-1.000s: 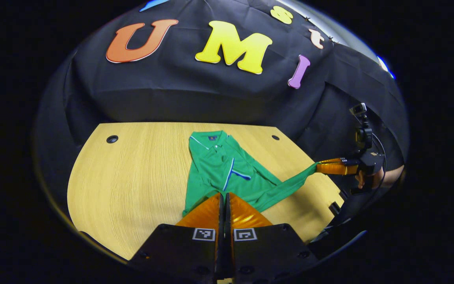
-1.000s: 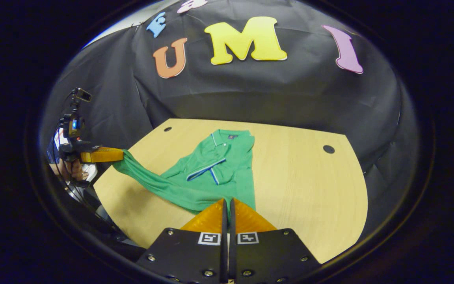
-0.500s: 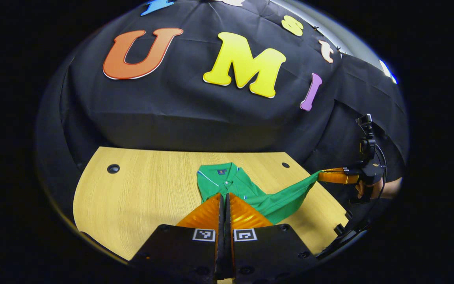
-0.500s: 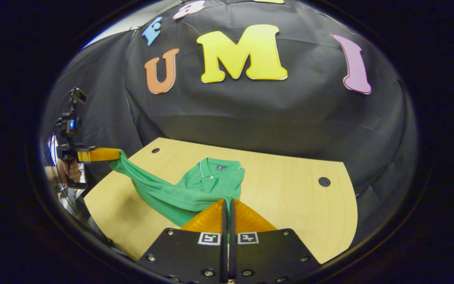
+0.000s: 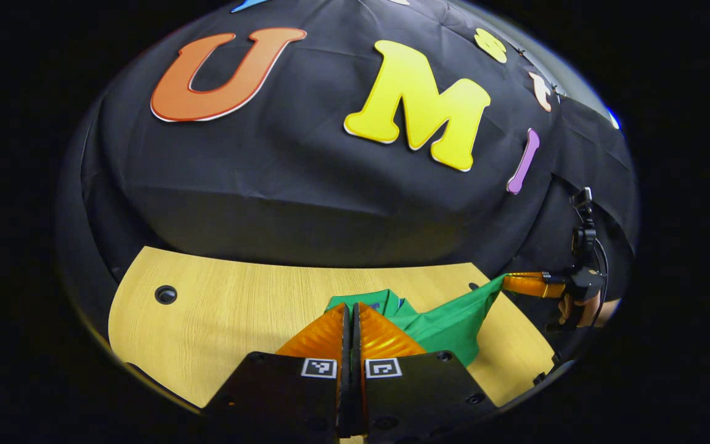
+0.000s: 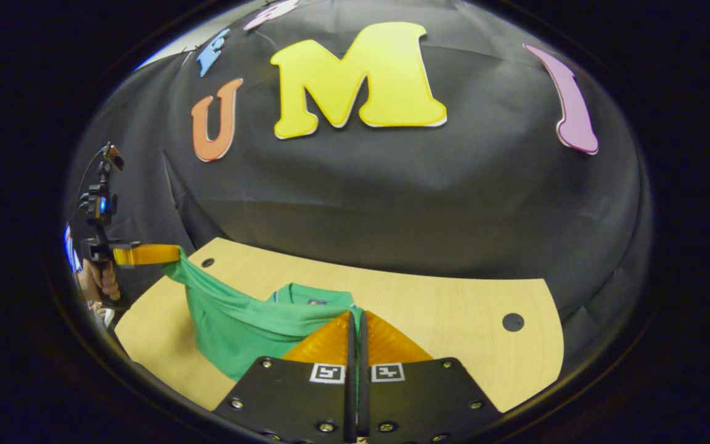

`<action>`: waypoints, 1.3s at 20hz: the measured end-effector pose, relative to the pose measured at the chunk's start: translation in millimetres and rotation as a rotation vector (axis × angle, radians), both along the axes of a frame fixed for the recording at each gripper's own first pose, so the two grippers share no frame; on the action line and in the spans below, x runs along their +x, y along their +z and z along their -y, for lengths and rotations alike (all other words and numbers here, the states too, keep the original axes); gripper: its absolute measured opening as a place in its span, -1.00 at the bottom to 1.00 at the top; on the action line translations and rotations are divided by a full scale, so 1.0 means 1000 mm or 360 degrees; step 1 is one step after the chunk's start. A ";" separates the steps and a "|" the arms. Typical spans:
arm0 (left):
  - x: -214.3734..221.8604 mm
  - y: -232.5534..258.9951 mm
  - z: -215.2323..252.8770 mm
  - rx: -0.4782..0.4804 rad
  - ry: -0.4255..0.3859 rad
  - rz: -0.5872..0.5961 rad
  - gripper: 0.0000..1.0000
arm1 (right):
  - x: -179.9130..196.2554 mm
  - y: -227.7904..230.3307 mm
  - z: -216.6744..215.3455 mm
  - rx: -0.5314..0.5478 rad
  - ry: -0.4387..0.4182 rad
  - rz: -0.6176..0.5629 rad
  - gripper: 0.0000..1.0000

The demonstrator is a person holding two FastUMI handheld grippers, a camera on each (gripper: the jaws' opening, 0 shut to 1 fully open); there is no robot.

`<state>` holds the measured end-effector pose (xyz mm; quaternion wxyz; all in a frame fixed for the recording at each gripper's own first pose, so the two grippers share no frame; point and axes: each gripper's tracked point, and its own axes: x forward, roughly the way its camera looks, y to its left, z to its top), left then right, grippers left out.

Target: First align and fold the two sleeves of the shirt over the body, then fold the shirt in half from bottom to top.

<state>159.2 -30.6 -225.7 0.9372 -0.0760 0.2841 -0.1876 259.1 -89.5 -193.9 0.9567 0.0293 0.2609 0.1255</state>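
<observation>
**Left gripper view: green shirt hem lifted by both grippers**

Left gripper view shows the left gripper (image 5: 351, 314) pinched on the hem of the green knit polo shirt (image 5: 447, 320), lifted above the pale wooden table (image 5: 219, 302). The right gripper (image 5: 506, 282) clamps the other hem corner. Right gripper view shows the collar (image 6: 312, 295) lying on the table, cloth stretched between both closed grippers.

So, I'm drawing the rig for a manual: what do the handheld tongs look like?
Each tongs unit has a black, screw-studded body bearing two square black-and-white markers, seen on the left tongs and the right tongs. The fingers are ribbed wedges. A small camera on a black mast tops each unit, with a thin black cable looping down.
</observation>
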 end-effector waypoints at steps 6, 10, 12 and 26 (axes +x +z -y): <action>0.051 -0.061 -0.007 0.0117 0.0050 0.0035 -0.94 | 0.048 -0.067 0.010 -0.0092 -0.0091 -0.0081 -0.98; 0.076 -0.112 -0.011 0.0186 0.0166 0.0012 -0.94 | 0.068 -0.109 0.014 -0.0153 -0.0160 -0.0143 -0.95; 0.082 -0.128 -0.011 0.0225 0.0227 -0.0003 -0.93 | 0.072 -0.122 0.014 -0.0183 -0.0171 -0.0172 -0.91; 0.002 0.082 -0.015 0.0210 0.0526 0.0395 0.97 | -0.035 0.076 -0.001 -0.0167 -0.0337 0.0362 0.86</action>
